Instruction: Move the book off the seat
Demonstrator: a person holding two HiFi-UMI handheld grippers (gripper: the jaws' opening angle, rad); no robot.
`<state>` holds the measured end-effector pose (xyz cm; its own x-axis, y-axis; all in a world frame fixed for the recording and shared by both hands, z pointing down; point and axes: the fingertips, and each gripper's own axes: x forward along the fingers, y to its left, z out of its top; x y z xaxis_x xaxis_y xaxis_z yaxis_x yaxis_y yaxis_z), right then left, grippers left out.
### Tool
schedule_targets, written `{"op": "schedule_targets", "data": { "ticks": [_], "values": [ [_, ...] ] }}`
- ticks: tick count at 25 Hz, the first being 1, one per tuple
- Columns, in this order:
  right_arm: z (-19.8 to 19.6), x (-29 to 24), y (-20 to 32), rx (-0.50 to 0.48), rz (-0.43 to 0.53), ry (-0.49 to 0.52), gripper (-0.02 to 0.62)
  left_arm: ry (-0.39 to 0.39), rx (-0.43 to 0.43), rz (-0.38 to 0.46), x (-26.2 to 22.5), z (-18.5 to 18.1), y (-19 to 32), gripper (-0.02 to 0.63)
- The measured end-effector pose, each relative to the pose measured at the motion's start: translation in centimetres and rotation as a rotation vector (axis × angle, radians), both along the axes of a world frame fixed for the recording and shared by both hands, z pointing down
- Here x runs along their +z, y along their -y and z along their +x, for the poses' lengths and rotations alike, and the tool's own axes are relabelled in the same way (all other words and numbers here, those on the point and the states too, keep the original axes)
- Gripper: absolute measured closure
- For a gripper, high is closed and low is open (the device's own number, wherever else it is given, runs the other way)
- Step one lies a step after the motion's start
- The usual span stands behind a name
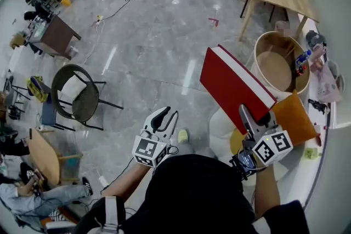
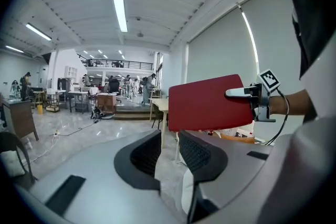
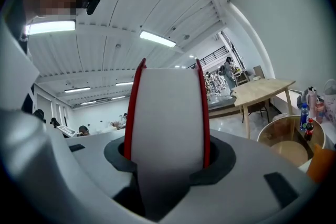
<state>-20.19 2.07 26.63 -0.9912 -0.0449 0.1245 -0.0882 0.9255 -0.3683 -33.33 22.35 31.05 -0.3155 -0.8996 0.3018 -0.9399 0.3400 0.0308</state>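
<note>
The red hardcover book [image 1: 233, 82] is up in the air, tilted, with its white page edge along the upper side. From where I stand it is already clear of the white seat [image 1: 219, 130] below it. The right gripper [image 1: 248, 118] has it clamped at one lower corner, a jaw pressed against each red cover. The right gripper view looks straight down the pages between the jaws. The left gripper [image 1: 166, 115] hangs beside it over the grey floor [image 1: 159, 46], jaws apart and nothing between them.

I'd say the lift is done and what remains is carrying and setting down. Held by one corner, a book this broad will want to swing or slide. So the grip should stay firm and the carry slow, with the free end kept from dipping. The idle left gripper could steady the far edge if it sags.

An orange cushion [image 1: 296, 115] and a round wooden tub [image 1: 277, 66] sit close on the right. The book needs to swing wide of both and land flat before the jaws let go.
</note>
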Motion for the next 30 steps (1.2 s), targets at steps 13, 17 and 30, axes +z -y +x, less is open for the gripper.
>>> {"op": "schedule_targets", "data": {
  "ticks": [13,17,30],
  "values": [
    [-12.4,0.7,-2.7,0.132,-0.027,0.014,0.359,-0.093,0.102,0.066,1.0,-12.3,0.5,0.491],
    [-14.3,1.1,-3.1,0.18,-0.029,0.007,0.359,-0.093,0.108,0.093,0.7,-15.3,0.4,0.491],
    [-16.4,0.1,-2.4,0.21,0.001,-0.004,0.359,-0.073,0.064,0.118,-0.9,-18.8,2.3,0.505]
  ]
}}
